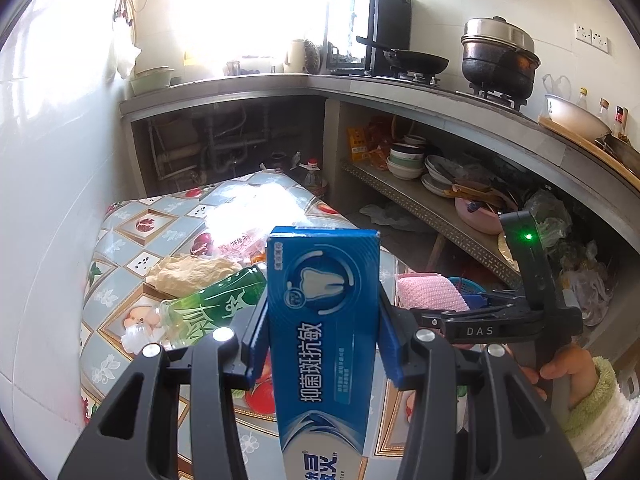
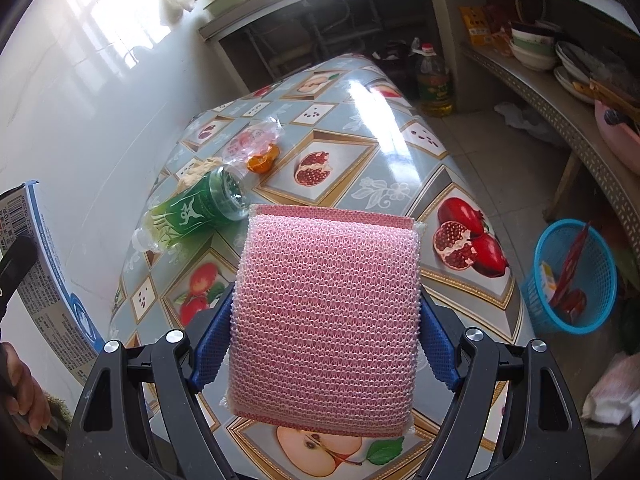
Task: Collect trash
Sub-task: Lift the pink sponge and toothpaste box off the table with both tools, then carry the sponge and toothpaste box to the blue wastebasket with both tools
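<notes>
Both tools were loaded, left tool [image 1: 322, 344] clamping a toothpaste box [image 1: 324, 320], right tool [image 2: 326, 320] squeezing a pink sponge [image 2: 326, 312], probably headed for the blue basket [image 2: 600, 280] beside the desk [image 2: 400, 152].

Left gripper [image 1: 320, 336] tilts gently downward, blue pads clamped on something narrow. Right gripper [image 2: 326, 320] angles down steeper, jaws spread wide around a broad load, a hand [image 1: 568, 368] wrapped round its handle.
</notes>
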A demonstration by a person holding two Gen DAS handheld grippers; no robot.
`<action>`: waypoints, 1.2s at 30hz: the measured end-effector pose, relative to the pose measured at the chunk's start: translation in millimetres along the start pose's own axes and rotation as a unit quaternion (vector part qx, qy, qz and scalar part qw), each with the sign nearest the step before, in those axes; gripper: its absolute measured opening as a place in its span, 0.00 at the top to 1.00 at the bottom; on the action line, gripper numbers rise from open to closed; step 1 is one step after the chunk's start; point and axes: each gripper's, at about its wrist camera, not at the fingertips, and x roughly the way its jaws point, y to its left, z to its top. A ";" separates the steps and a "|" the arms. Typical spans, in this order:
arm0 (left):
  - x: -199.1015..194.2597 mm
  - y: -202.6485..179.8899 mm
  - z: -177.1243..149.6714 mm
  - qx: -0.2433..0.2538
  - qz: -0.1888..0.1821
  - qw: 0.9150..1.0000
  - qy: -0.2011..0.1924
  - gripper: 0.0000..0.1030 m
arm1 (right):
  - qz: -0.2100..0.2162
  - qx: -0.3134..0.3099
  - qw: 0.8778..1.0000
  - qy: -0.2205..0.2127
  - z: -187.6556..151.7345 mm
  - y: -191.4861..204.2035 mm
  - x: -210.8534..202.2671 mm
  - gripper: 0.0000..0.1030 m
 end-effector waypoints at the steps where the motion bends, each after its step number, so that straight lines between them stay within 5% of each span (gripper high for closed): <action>1: 0.3 -0.4 0.4 0.001 0.000 1.000 0.000 0.57 | 0.000 0.001 1.000 0.000 0.3 -0.7 -0.1 0.25; 23: -2.2 -4.8 9.2 0.005 -0.007 1.000 -0.010 0.57 | 0.004 0.015 1.000 -0.018 1.2 -11.1 -13.5 0.25; 31: 2.7 -28.7 34.4 0.019 -0.031 0.999 -0.032 0.57 | -0.006 0.051 0.997 -0.065 4.2 -46.0 -51.9 0.25; 36: 17.4 -58.3 59.7 0.028 -0.073 0.996 -0.041 0.57 | -0.060 0.086 0.987 -0.124 -1.3 -98.0 -105.3 0.25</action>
